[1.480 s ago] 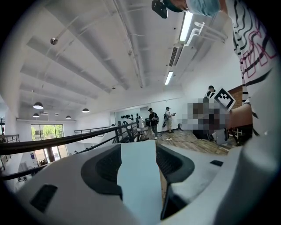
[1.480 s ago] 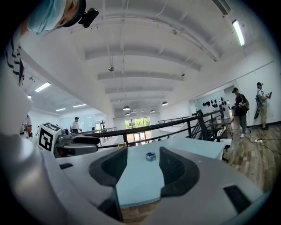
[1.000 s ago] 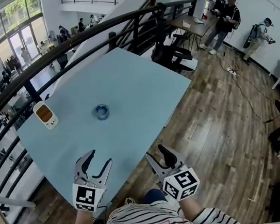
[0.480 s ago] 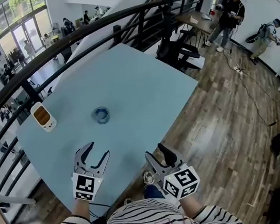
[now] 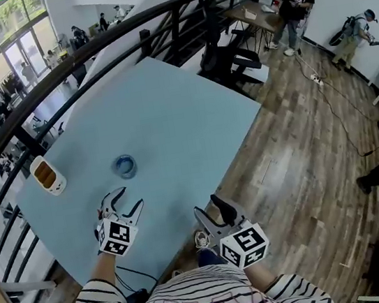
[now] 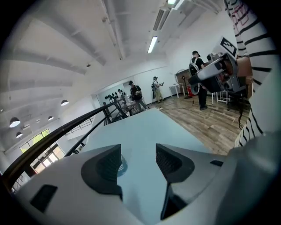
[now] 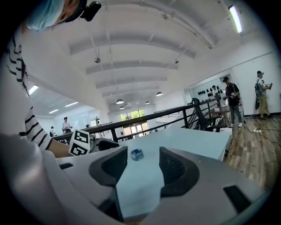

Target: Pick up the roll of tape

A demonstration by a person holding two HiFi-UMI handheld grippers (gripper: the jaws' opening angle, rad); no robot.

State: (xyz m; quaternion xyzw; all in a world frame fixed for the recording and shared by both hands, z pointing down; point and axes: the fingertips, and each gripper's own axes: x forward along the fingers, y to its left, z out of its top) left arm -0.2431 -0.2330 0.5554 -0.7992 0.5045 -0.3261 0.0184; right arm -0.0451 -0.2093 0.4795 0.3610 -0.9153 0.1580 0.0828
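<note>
Roll of tape (image 6: pixel 123 167) half behind left gripper (image 6: pixel 138 159) (blue sliver only)

The small round blue roll of tape (image 5: pixel 124 166) lies flat, its open centre facing up, on the pale blue table (image 5: pixel 169 108), in the table's near left part, in from the edges.

One table (image 5: pixel 170 115), two things on it
One roll of tape (image 5: pixel 125 166) and one small white box (image 5: pixel 46 176) with an orange face — one of each — plus two claws: one left claw (image 5: pixel 126 199), one right claw (image 5: pixel 208 206).
</note>
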